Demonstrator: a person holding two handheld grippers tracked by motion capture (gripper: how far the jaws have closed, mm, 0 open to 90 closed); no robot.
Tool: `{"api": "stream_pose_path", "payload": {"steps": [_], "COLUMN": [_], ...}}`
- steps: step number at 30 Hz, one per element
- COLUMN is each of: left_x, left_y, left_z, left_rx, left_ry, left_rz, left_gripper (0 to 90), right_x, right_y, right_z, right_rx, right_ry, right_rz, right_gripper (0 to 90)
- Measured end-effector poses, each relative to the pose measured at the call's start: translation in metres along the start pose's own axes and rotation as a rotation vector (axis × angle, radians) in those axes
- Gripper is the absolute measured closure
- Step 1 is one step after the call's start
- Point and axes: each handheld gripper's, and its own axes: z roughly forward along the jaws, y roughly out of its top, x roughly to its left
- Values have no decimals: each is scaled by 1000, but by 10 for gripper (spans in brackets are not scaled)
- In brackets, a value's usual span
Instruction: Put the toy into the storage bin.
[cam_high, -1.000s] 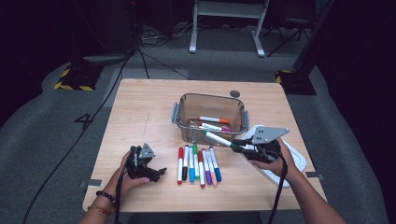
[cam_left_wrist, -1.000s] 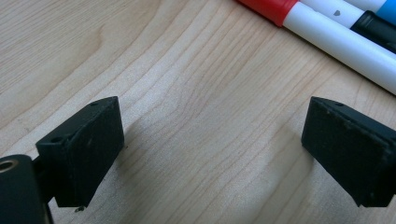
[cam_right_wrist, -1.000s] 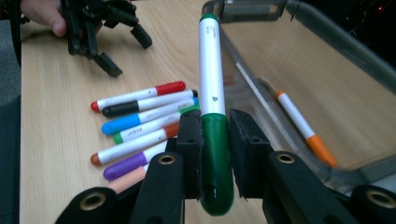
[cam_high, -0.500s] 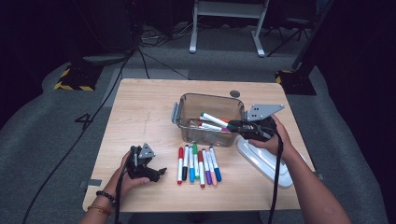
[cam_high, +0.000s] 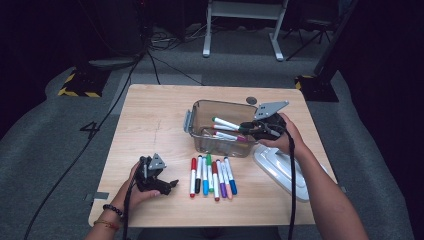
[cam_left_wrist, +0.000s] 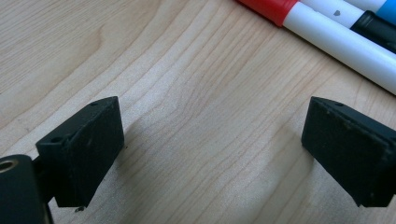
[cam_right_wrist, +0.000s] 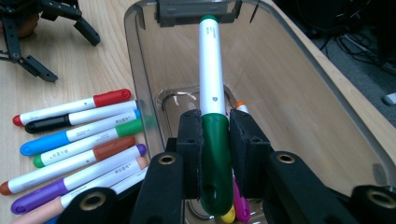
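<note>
My right gripper is shut on a green-capped white marker, holding it over the clear plastic box. In the right gripper view the pads clamp the green cap and the white barrel points across the box toward its far latch. Other markers lie on the box floor below. A row of several markers lies on the table in front of the box. My left gripper rests open on the wood to the left of that row, its jaws wide apart with nothing between them.
The white box lid lies on the table under the right forearm, to the right of the marker row. A red-capped marker and a black one lie just beyond the left jaws. A small dark disc sits behind the box.
The right gripper has carried the green marker away from the lid, up the picture and slightly left, to a spot over the box. The left gripper has stayed put.
</note>
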Motion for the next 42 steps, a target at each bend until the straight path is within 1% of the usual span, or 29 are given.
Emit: {"api": "stream_pose_path", "payload": {"steps": [5, 8, 10, 13, 16, 21, 22, 27, 31, 33, 35, 36, 38, 42], "left_x": [0, 0, 0, 0, 0, 0, 0, 0, 0, 0, 0, 0, 0, 0], "left_y": [0, 0, 0, 0, 0, 0, 0, 0, 0, 0, 0, 0, 0, 0], "left_z": [0, 0, 0, 0, 0, 0, 0, 0, 0, 0, 0, 0, 0, 0], "left_rx": [0, 0, 0, 0, 0, 0, 0, 0, 0, 0, 0, 0, 0, 0], "left_ry": [0, 0, 0, 0, 0, 0, 0, 0, 0, 0, 0, 0, 0, 0], "left_rz": [0, 0, 0, 1, 1, 0, 0, 0, 0, 0, 0, 0, 0, 0], "left_gripper": [62, 62, 62, 61, 61, 61, 62, 62, 62, 62, 62, 62, 62, 62], "right_x": [-6, -10, -14, -19, -24, -26, -26, -29, -25, -25, -25, -26, -26, -25], "right_y": [0, -2, -3, -5, -6, -3, -3, -2, -1, 1, 1, 1, 1, 2], "right_z": [12, 18, 23, 29, 38, 50, 52, 62, 70, 71, 71, 72, 71, 70], "right_rx": [48, 73, 99, 113, 148, 207, 218, 247, 306, 307, 332, 340, 344, 342], "right_ry": [6, 13, 25, 47, 68, 91, 91, 95, 100, 95, 82, 89, 87, 72], "right_rz": [-12, -7, -13, -7, -5, -15, -19, -1, -20, -28, -27, -25, -27, -28], "right_gripper": [756, 756, 756, 756, 756, 755, 755, 755, 754, 753, 746, 735, 707, 696]}}
